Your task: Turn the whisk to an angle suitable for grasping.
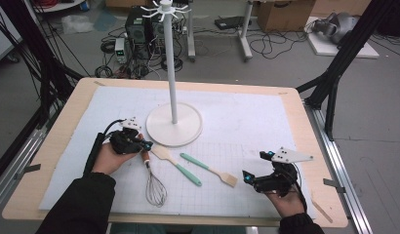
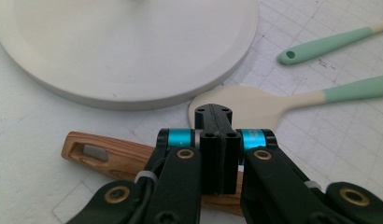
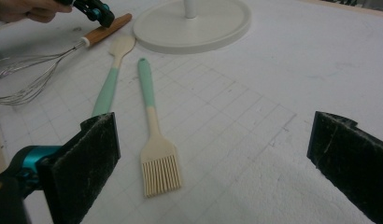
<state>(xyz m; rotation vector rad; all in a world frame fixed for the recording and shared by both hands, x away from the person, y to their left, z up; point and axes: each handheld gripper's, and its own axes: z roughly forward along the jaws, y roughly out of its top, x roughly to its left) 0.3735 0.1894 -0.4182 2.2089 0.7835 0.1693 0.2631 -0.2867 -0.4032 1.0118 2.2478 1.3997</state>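
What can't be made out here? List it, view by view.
- Left gripper view: the left gripper hides the middle of the whisk's wooden handle; whether its shut jaws pinch it can't be told.
- Left gripper view: the two mint handles are cut by the right edge.
- High view: the stand's hooks are too small to count.

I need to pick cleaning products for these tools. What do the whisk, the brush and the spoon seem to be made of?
The whisk looks like bare shiny metal wire on a varnished wooden handle with visible grain. The brush and spoon look like pale matte wood or plastic with mint-green handles, possibly silicone; the smooth, even look leaves that open.
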